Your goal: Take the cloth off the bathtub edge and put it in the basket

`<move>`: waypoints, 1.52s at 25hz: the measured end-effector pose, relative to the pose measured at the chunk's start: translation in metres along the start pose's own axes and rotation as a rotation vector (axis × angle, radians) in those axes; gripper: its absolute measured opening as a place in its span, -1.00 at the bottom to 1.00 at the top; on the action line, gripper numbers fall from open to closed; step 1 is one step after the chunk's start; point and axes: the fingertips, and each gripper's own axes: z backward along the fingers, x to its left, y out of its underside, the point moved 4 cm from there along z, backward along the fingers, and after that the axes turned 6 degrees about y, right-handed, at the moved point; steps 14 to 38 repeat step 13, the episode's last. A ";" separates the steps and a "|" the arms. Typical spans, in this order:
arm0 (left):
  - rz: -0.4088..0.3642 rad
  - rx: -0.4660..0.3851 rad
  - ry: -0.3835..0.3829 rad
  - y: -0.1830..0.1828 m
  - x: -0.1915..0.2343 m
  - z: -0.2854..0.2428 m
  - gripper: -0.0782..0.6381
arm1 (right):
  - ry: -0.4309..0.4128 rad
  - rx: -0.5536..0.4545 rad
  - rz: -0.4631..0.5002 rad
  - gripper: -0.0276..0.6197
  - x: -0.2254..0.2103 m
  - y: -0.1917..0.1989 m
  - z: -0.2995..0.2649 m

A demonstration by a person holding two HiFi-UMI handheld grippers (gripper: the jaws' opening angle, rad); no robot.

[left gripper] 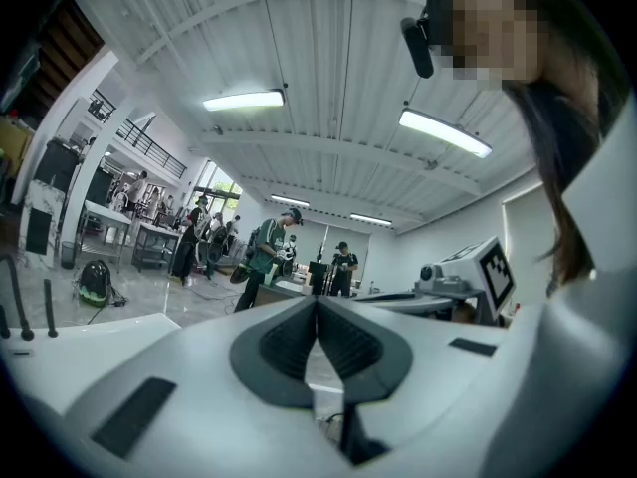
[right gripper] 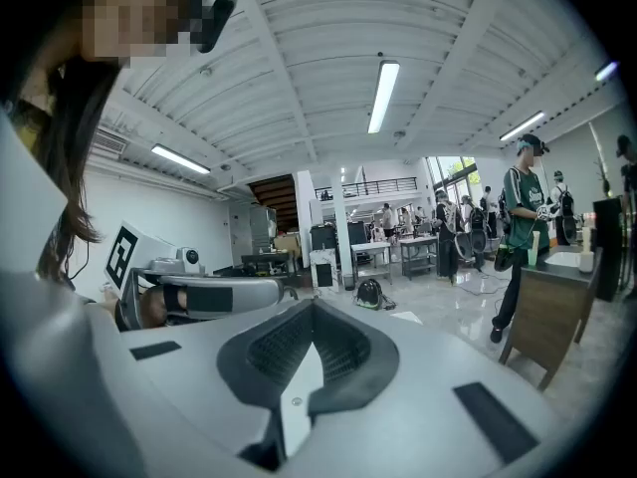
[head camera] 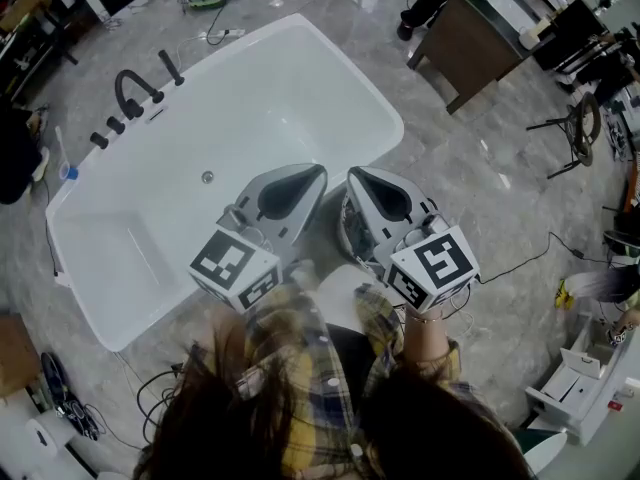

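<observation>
A white bathtub [head camera: 120, 218] fills the left of the head view, and I see no cloth on the stretches of its edge that show. My left gripper [head camera: 312, 174] and right gripper [head camera: 357, 175] are side by side in front of the person's chest, over the tub's near right edge. Both are shut with nothing between the pads. In the left gripper view the jaws [left gripper: 317, 303] point level across the room, as they do in the right gripper view [right gripper: 314, 307]. A bit of grey mesh [head camera: 346, 232], perhaps the basket, shows under the right gripper.
Black taps [head camera: 134, 90] stand on the tub's far left rim. A brown table [head camera: 468, 36] is at the upper right, and a white drawer unit [head camera: 572, 380] at the lower right. Cables trail over the grey floor [head camera: 500, 208]. Several people stand far off in the hall [left gripper: 261, 252].
</observation>
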 end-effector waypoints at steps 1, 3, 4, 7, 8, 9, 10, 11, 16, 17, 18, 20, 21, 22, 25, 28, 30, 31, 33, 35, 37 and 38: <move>0.001 -0.001 -0.001 0.000 0.000 0.000 -0.73 | -0.001 0.001 0.001 -0.87 0.000 0.000 0.000; -0.002 0.001 -0.003 -0.002 -0.001 0.000 -0.73 | -0.001 0.001 0.003 -0.87 0.000 -0.001 0.001; -0.002 0.001 -0.003 -0.002 -0.001 0.000 -0.73 | -0.001 0.001 0.003 -0.87 0.000 -0.002 0.001; 0.005 -0.005 -0.008 -0.003 -0.001 0.003 -0.73 | -0.001 0.001 0.004 -0.87 0.002 -0.001 0.002; 0.005 -0.007 -0.008 -0.003 -0.002 0.004 -0.73 | -0.001 0.000 0.005 -0.87 0.003 -0.001 0.003; 0.003 -0.007 -0.007 -0.003 -0.003 0.004 -0.73 | -0.002 0.000 0.008 -0.87 0.004 -0.001 0.004; 0.001 -0.008 -0.006 -0.003 -0.004 0.005 -0.73 | -0.002 -0.001 0.010 -0.87 0.004 -0.002 0.005; 0.000 -0.008 -0.007 -0.003 -0.005 0.005 -0.73 | -0.002 -0.001 0.012 -0.87 0.005 -0.002 0.006; 0.000 -0.009 -0.010 -0.004 -0.007 0.006 -0.73 | -0.002 -0.001 0.015 -0.87 0.005 -0.002 0.008; 0.000 -0.009 -0.010 -0.004 -0.007 0.006 -0.73 | -0.002 -0.001 0.015 -0.87 0.005 -0.002 0.008; 0.000 -0.009 -0.010 -0.004 -0.007 0.006 -0.73 | -0.002 -0.001 0.015 -0.87 0.005 -0.002 0.008; 0.000 -0.009 -0.010 -0.004 -0.007 0.006 -0.73 | -0.002 -0.001 0.015 -0.87 0.005 -0.002 0.008; 0.000 -0.009 -0.010 -0.004 -0.007 0.006 -0.73 | -0.002 -0.001 0.015 -0.87 0.005 -0.002 0.008; 0.000 -0.009 -0.010 -0.004 -0.007 0.006 -0.73 | -0.002 -0.001 0.015 -0.87 0.005 -0.002 0.008; 0.000 -0.009 -0.010 -0.004 -0.007 0.006 -0.73 | -0.002 -0.001 0.015 -0.87 0.005 -0.002 0.008; 0.000 -0.009 -0.010 -0.004 -0.007 0.006 -0.73 | -0.002 -0.001 0.015 -0.87 0.005 -0.002 0.008; 0.000 -0.009 -0.010 -0.004 -0.007 0.006 -0.73 | -0.002 -0.001 0.015 -0.87 0.005 -0.002 0.008; 0.000 -0.009 -0.010 -0.004 -0.007 0.006 -0.73 | -0.002 -0.001 0.015 -0.87 0.005 -0.002 0.008; 0.000 -0.009 -0.010 -0.004 -0.007 0.006 -0.73 | -0.002 -0.001 0.015 -0.87 0.005 -0.002 0.008; 0.000 -0.009 -0.010 -0.004 -0.007 0.006 -0.73 | -0.002 -0.001 0.015 -0.87 0.005 -0.002 0.008; 0.000 -0.009 -0.010 -0.004 -0.007 0.006 -0.73 | -0.002 -0.001 0.015 -0.87 0.005 -0.002 0.008; 0.000 -0.009 -0.010 -0.004 -0.007 0.006 -0.73 | -0.002 -0.001 0.015 -0.87 0.005 -0.002 0.008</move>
